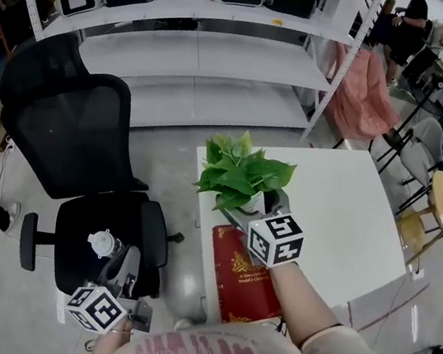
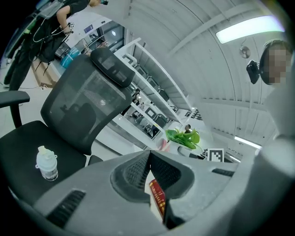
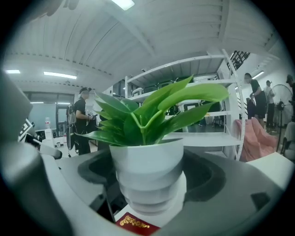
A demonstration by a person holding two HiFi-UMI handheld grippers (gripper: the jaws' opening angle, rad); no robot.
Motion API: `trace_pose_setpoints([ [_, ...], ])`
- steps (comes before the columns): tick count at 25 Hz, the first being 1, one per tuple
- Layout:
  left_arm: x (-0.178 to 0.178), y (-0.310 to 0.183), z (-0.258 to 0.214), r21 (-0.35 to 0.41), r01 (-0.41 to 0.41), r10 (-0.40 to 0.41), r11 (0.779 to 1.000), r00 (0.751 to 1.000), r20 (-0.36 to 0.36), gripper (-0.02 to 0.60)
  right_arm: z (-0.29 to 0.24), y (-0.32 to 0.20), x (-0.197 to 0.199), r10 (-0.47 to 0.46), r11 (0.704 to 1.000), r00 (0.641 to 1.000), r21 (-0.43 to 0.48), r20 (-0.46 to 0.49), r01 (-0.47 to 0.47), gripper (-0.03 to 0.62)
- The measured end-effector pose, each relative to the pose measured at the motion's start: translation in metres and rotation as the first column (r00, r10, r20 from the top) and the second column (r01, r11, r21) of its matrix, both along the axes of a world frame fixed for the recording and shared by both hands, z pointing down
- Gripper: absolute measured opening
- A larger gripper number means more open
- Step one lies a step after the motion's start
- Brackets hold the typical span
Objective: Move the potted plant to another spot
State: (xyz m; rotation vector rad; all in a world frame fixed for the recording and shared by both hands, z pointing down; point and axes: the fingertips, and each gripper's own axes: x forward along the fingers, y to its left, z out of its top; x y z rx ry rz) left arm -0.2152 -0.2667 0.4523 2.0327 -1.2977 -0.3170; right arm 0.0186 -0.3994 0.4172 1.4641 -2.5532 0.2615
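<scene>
The right gripper (image 1: 265, 208) grasps the white pot of the potted plant (image 1: 243, 171) at the left edge of the worktop (image 1: 342, 208), beside a red book (image 1: 240, 283). The left gripper (image 1: 127, 274) is clenched and empty.

Bright even light from ceiling strips (image 2: 251, 27), soft shadows, fisheye warping, dark vignetted corners.

Potted plant (image 3: 147, 170): smooth white pot w/ soft sheen, waxy glossy leaves. Tabletop (image 1: 343, 200) smooth matt white; book (image 1: 239, 279) w/ glossy red cover, gold foil print. Chair (image 1: 78, 137) black mesh back, matt fabric seat; bottle (image 1: 104, 243) clear plastic; shelf (image 1: 225, 48) white-painted metal; floor (image 1: 166, 155) grey, polished, slight shine.
</scene>
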Motion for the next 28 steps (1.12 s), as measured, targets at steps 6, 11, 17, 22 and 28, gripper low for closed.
trace_pose_setpoints([
  [6, -0.012, 0.008, 0.004, -0.027, 0.054, -0.053, 0.998, 0.998, 0.025, 0.003, 0.012, -0.019, -0.010, -0.037, 0.999, 0.999, -0.019, 0.002, 0.037, 0.488],
  [11, -0.024, 0.015, 0.005, -0.043, 0.098, -0.096, 0.994, 0.994, 0.046, 0.003, 0.019, -0.036, -0.018, -0.055, 0.998, 0.998, -0.041, 0.021, 0.056, 0.488],
  [17, -0.037, 0.019, 0.013, -0.055, 0.141, -0.137, 0.988, 0.989, 0.063, 0.003, 0.035, -0.059, -0.026, -0.064, 0.996, 0.998, -0.064, 0.004, 0.064, 0.488],
  [22, -0.048, 0.026, 0.017, -0.066, 0.180, -0.175, 0.982, 0.982, 0.069, 0.003, 0.049, -0.075, -0.030, -0.060, 0.996, 0.998, -0.075, -0.027, 0.058, 0.488],
  [28, -0.057, 0.034, 0.023, -0.087, 0.203, -0.195, 0.975, 0.977, 0.084, 0.003, 0.066, -0.090, -0.034, -0.053, 0.994, 0.998, -0.095, -0.042, 0.049, 0.488],
])
